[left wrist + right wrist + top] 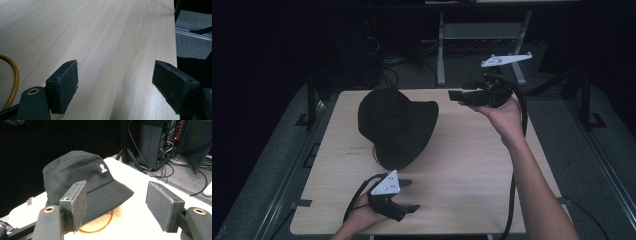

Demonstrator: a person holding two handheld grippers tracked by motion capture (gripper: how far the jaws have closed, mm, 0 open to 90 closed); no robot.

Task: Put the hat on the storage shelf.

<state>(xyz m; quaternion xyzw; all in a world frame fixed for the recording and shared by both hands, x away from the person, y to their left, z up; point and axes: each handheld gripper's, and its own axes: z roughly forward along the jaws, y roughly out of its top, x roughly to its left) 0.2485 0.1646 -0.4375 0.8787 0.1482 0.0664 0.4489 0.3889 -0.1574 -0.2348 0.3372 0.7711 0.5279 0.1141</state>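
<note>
A black bucket hat (397, 124) lies on the light wooden table (472, 165), left of centre. It has a small white logo patch (102, 168) on its crown. An orange ring (100, 227) pokes out from under the brim. My right gripper (458, 97) hovers over the table's far right, pointing left at the hat; its jaws stand open with nothing between them (116, 205). My left gripper (411, 196) rests near the front edge, just in front of the hat, pointing right. It is open over bare wood (115, 82), with the ring (15, 77) at its left.
A grey metal stand (442, 50) and tangled cables (387, 75) sit behind the table. Dark equipment with wiring (160, 142) stands beyond the far edge. Rails (607, 165) run along both sides of the table. Bare wood stretches to the right of the hat.
</note>
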